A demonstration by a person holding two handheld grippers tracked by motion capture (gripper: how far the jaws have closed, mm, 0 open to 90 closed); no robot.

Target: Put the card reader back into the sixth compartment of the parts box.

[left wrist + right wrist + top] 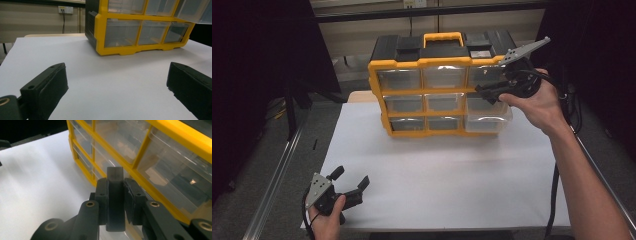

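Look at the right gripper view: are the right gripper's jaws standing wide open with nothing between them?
No, the right gripper is clamped on a small dark block, its pads pressed against both sides.

The left hand (326,220) sits low at the near left, holding the left gripper (349,180) with its jaws spread wide apart and nothing between them. The right forearm (584,180) reaches up and forward from the near right; the right hand (539,102) holds the right gripper (482,91) raised, pointing leftward, jaws clamped on a small black block (115,195).
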